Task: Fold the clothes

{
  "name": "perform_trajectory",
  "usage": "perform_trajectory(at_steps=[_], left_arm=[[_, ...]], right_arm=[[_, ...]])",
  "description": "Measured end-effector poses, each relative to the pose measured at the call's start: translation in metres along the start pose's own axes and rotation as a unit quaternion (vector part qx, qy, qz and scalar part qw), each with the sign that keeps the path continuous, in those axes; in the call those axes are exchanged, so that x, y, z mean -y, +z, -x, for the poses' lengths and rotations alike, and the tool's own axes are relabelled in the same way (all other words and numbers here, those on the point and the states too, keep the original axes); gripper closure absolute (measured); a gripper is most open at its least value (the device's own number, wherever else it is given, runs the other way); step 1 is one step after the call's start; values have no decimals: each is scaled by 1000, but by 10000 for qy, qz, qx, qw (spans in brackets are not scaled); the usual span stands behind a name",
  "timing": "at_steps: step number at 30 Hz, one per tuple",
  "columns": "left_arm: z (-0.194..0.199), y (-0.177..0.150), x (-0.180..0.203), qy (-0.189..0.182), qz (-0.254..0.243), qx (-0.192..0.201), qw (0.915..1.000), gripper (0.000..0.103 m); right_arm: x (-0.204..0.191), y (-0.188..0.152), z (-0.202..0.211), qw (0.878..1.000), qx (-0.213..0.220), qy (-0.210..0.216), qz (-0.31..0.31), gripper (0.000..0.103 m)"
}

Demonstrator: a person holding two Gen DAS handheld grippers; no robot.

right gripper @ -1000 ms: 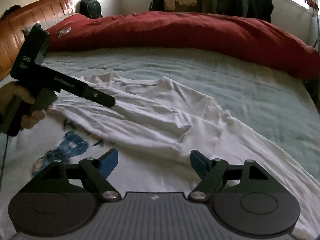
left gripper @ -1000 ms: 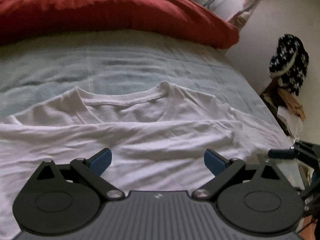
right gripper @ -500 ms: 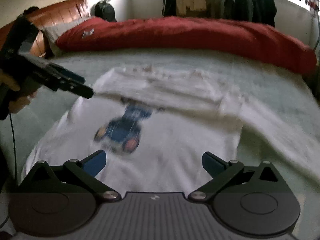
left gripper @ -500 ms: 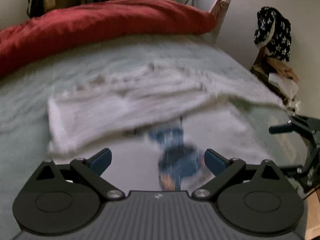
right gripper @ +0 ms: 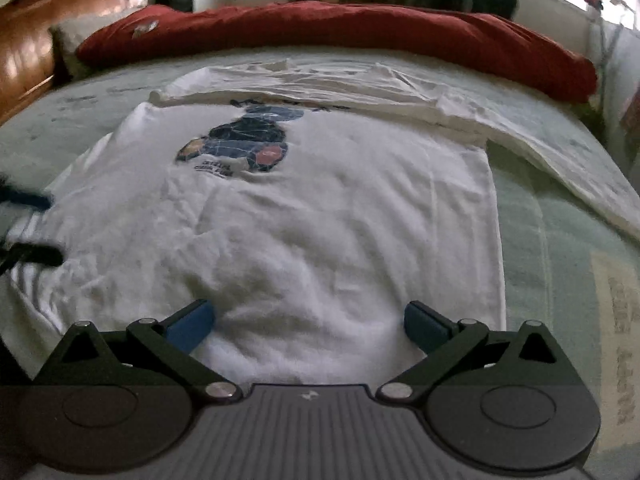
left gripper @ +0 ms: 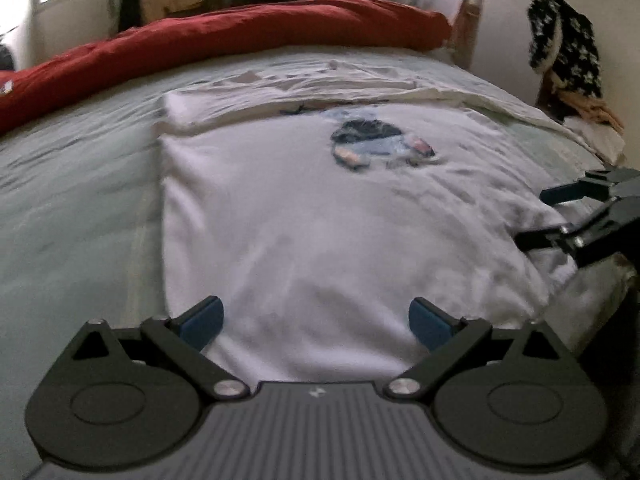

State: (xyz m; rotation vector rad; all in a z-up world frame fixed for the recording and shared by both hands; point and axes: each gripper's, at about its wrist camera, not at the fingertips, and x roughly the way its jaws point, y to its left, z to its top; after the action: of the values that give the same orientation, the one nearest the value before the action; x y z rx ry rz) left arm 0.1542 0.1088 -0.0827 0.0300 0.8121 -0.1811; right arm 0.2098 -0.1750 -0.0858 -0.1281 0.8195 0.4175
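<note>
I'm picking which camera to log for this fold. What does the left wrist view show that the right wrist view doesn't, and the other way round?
Only the left wrist view shows the black-and-white patterned garment heaped by the wall, and the right gripper from the side.

Only the right wrist view shows the brown headboard, a grey pillow, and the left gripper at its edge.

Both share the white T-shirt with its blue print, top part folded over, the red duvet, and open jaws.

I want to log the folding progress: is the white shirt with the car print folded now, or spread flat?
Partly folded: the white shirt lies mostly spread on the bed, print up, with its top part turned down over the print's upper edge.
</note>
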Motion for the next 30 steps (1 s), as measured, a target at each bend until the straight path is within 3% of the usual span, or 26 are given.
perform_trajectory(at_steps=[5,13,19,22,26,30], left_arm=[[17,-19,5,-53,471,161,9987,4],[-6,54,-27,-388,469,846,9946,4],[-77,97,-62,-736,896,652,9911,4],[-98,95,-84,-344,1262,607,9895,6],[-86,93,-97,-474,1684,669,9823,6],[-55,93,-73,-598,1210,689,9885,5]], right_arm=[[-4,-5,0,9998,126,-136,-13,0],[-9,-9,4,9993,223,-302,-91,0],[-11,-13,7,9989,251,-370,-114,0],[-10,-14,6,9990,247,-338,-126,0],[-9,-14,6,9991,257,-297,-130,0],[-8,-16,6,9991,299,-280,-127,0]])
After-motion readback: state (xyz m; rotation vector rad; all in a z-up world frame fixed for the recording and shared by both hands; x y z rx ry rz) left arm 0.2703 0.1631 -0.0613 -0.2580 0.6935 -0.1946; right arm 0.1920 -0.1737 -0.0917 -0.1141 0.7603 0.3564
